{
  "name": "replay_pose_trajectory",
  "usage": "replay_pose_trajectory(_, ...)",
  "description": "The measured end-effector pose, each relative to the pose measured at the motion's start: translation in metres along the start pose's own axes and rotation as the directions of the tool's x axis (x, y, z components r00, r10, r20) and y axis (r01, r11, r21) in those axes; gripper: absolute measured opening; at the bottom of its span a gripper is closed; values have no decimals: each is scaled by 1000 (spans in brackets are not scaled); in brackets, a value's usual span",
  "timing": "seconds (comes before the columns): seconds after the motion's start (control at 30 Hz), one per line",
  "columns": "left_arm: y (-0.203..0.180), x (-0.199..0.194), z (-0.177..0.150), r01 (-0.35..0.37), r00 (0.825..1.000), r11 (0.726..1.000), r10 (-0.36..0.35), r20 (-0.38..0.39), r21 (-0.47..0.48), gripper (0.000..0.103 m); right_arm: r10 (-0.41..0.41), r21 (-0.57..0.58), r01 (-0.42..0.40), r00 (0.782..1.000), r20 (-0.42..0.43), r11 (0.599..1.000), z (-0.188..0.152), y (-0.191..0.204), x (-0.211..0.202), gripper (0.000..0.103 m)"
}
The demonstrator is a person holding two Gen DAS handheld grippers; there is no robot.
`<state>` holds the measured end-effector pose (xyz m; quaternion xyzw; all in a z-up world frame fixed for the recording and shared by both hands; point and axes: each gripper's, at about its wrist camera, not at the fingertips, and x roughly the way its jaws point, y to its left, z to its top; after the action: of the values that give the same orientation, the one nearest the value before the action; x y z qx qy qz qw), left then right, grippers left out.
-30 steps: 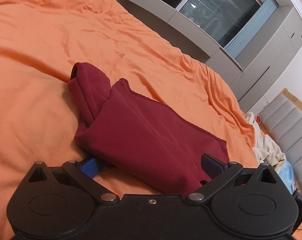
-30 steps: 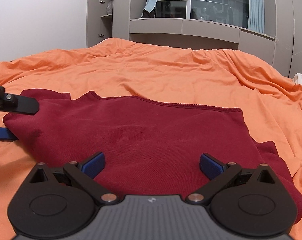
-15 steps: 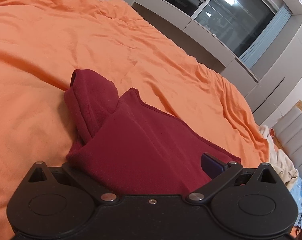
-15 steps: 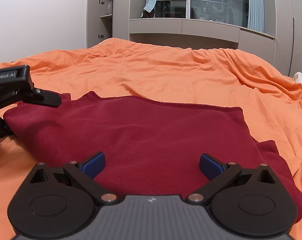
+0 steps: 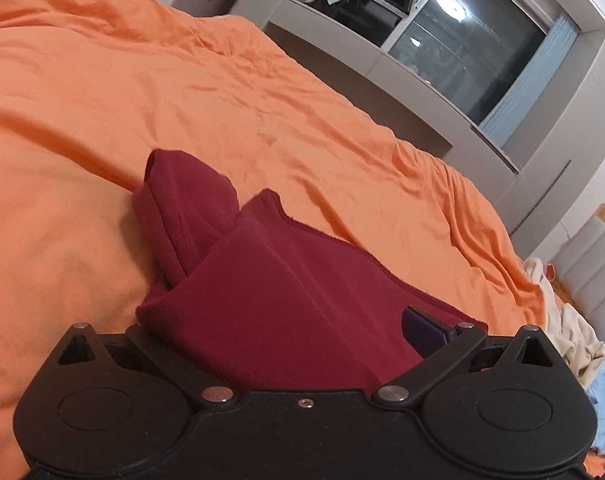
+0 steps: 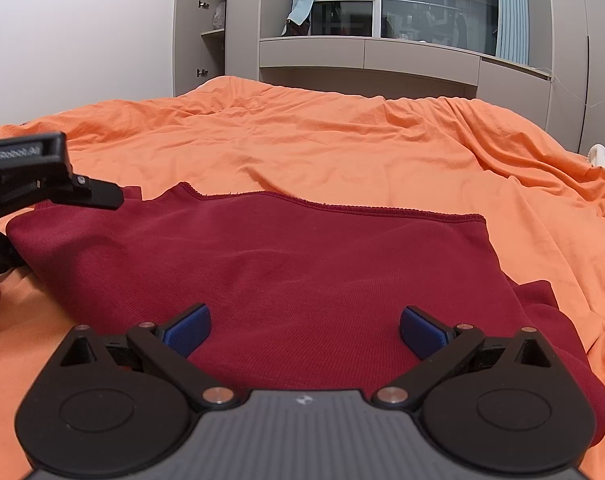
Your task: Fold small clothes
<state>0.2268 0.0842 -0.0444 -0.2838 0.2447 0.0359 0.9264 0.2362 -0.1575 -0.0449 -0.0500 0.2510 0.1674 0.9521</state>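
Observation:
A dark red garment lies on the orange bed sheet, with a rumpled sleeve at its far left. It fills the middle of the right wrist view, folded flat. My left gripper is open, jaws wide, with the garment's near edge lying between them; the left pad is hidden under cloth. My left gripper also shows at the left edge of the right wrist view, at the garment's left side. My right gripper is open and empty, low over the garment's near part.
The orange sheet covers the whole bed. A pile of pale and light blue clothes lies off the bed's far right edge. Grey cabinets and a dark window stand behind the bed.
My left gripper has slid forward onto the garment's edge, so cloth now covers its left pad and fills the jaws. The right gripper has stayed still.

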Motion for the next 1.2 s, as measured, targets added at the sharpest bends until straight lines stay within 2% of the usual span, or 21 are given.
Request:
replay_pose_trajectory(0.17,-3,2,-1,-54,998,999,54,29,-8,88,1,0,-1,1000,0,1000,0,-1,0,103)
replay_pose_trajectory(0.27,3,2,1,-75,995,995,79,60,-68,72,1,0,-1,1000,0,1000,0,-1,0,103)
replay_pose_trajectory(0.33,8,2,3,-92,992,990,101,73,-111,50,1,0,-1,1000,0,1000,0,-1,0,103)
replay_pose_trajectory(0.43,15,2,4,-106,990,981,120,79,-164,32,1,1,-1,1000,0,1000,0,-1,0,103)
replay_pose_trajectory(0.7,5,3,8,-80,989,988,95,113,-129,16,6,13,-6,1000,-6,1000,2,-4,-2,103)
replay_pose_trajectory(0.87,-15,5,17,-47,988,999,49,145,-16,14,37,92,-35,999,-22,995,17,-35,-20,103)
replay_pose_trajectory(1.0,-46,9,26,11,987,987,-37,157,162,14,-61,176,58,998,13,983,30,-82,-40,103)
replay_pose_trajectory(1.1,-77,14,27,79,984,948,-123,125,308,14,-176,263,162,984,30,951,36,-126,-52,103)
replay_pose_trajectory(1.2,-113,18,16,176,975,880,-219,48,442,14,-240,371,215,971,22,904,32,-169,-64,103)
